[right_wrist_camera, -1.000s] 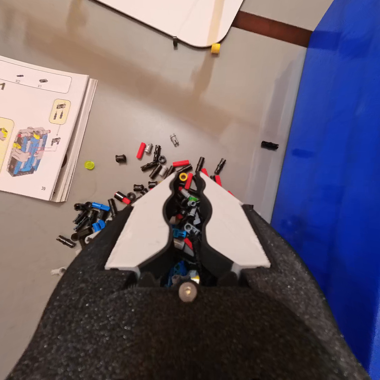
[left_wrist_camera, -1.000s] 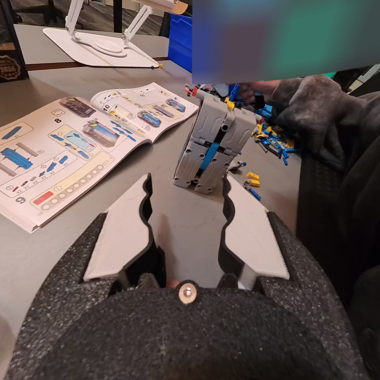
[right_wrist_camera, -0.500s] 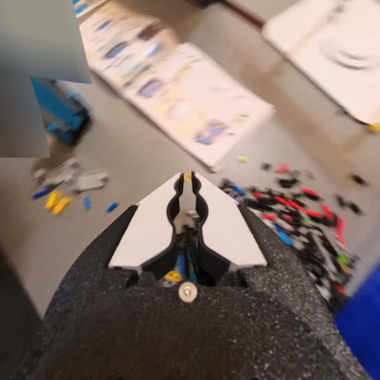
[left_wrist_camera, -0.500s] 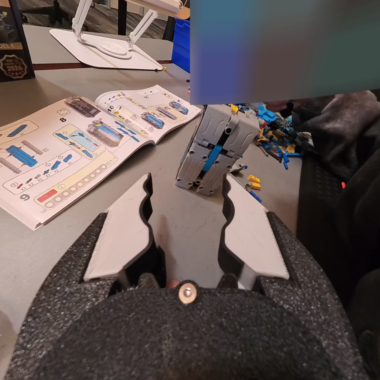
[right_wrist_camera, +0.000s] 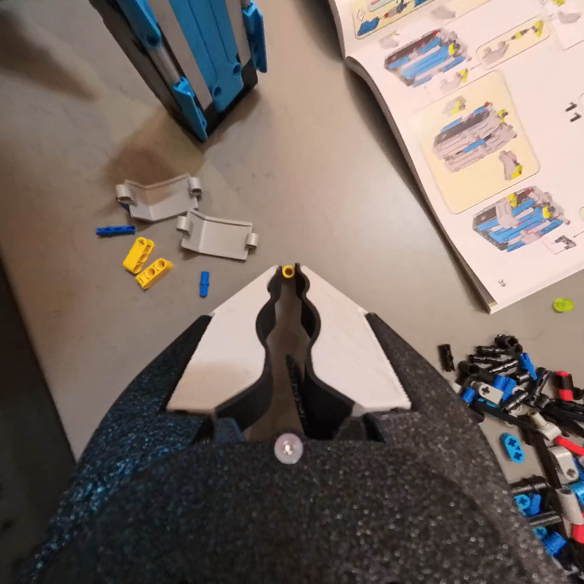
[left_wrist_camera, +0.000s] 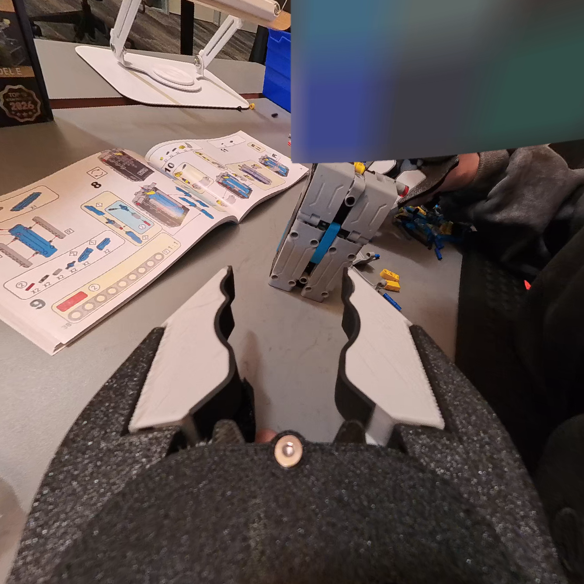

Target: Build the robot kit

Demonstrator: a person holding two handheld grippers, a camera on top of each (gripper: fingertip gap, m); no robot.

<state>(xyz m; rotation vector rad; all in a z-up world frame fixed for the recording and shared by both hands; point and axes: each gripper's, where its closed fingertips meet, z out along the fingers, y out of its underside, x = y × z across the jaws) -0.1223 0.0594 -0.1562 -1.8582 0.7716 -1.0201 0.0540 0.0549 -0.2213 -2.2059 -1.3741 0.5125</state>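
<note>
The right tool (right_wrist_camera: 288, 271) is clamped on a small yellow ring piece (right_wrist_camera: 288, 271) at its tips, above the grey desk (right_wrist_camera: 316, 177) near two grey panels (right_wrist_camera: 189, 218); the left tool (left_wrist_camera: 286, 284), its fingers wide apart and empty, points at the upright grey and blue block model (left_wrist_camera: 331, 234). An open instruction booklet (left_wrist_camera: 126, 221) lies to the left, a white stand (left_wrist_camera: 164, 79) and blue bin (left_wrist_camera: 278, 69) far behind

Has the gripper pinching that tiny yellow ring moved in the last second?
Yes. The right gripper, holding the yellow ring, swung left from the parts pile toward the grey panels.
</note>
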